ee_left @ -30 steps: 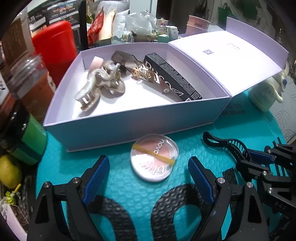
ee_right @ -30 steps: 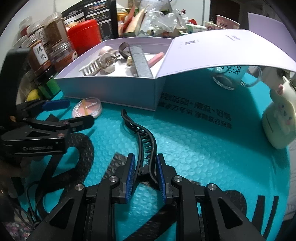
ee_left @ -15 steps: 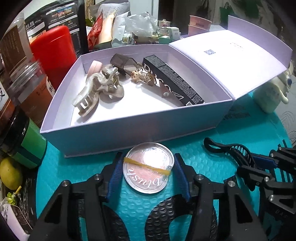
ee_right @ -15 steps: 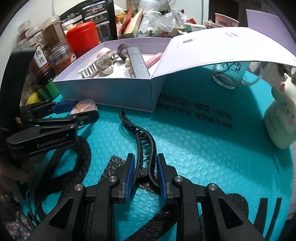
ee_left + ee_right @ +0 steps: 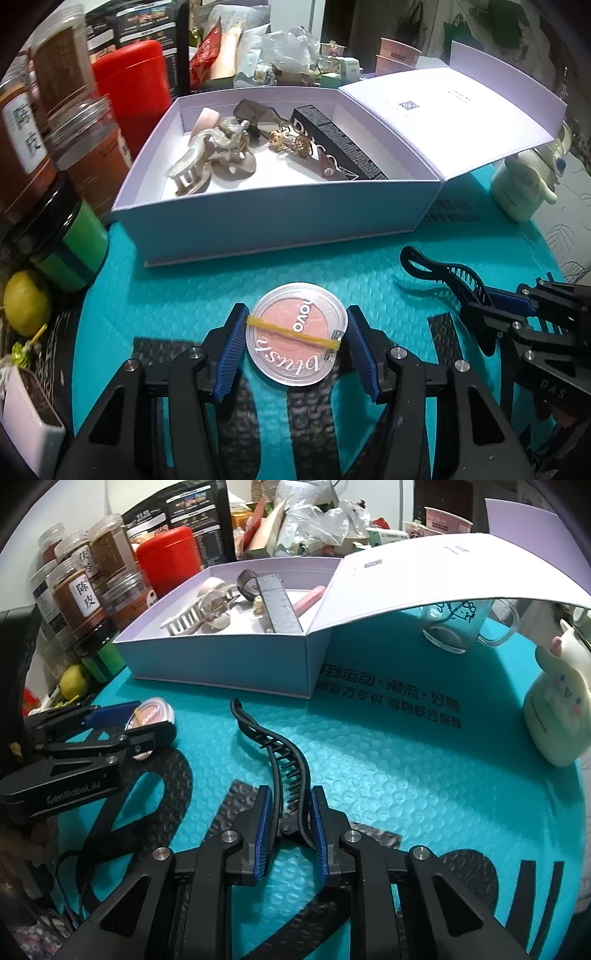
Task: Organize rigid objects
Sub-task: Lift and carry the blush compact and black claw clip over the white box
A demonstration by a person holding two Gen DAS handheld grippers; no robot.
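A round clear blush compact with a yellow rubber band across it sits between my left gripper's blue pads, which press its sides; it looks slightly lifted off the teal mat. The same compact shows at the left of the right wrist view. My right gripper is closing tighter on the hinge end of a long black toothed hair clip, whose tip lies on the mat. Behind both stands an open lilac box holding a pearly claw clip, a gold clip, a black carton and a pink stick.
The box lid lies open to the right over a glass mug. Spice jars, a red canister, a green jar and a lemon crowd the left. A cream character case stands right.
My left gripper went from wide open around the blush compact to shut on it, then drew it back from the box. The right gripper stays on the black clip, pinching slightly tighter.
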